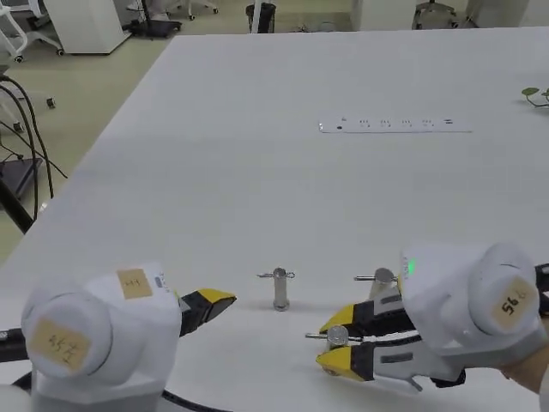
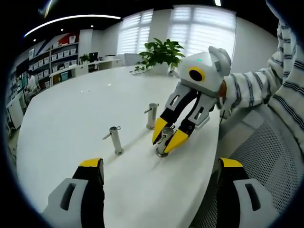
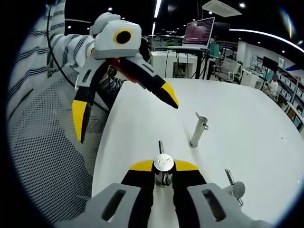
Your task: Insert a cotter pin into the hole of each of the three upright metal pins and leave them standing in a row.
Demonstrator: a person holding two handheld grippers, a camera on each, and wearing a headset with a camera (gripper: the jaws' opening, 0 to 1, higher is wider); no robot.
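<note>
Three short metal pins stand near the table's front edge, each with a thin cotter pin through its top. My right gripper (image 1: 337, 343) (image 3: 163, 172) is shut on the nearest pin (image 1: 337, 336) (image 3: 163, 163) (image 2: 164, 142), jaws on either side of its head. The middle pin (image 1: 280, 288) (image 2: 115, 139) (image 3: 197, 130) and the far right pin (image 1: 382, 280) (image 2: 152, 115) (image 3: 236, 188) stand free. My left gripper (image 1: 208, 302) (image 2: 160, 166) hangs open to the left of the row, holding nothing. The right gripper view shows it wide open above the table edge (image 3: 124, 105).
A white power strip (image 1: 395, 126) lies further back on the white table (image 1: 257, 172). A plant's leaves (image 1: 537, 94) (image 2: 161, 51) sit at the right edge. The table's left edge drops to a floor with cables. A laptop (image 3: 198, 31) stands beyond the table.
</note>
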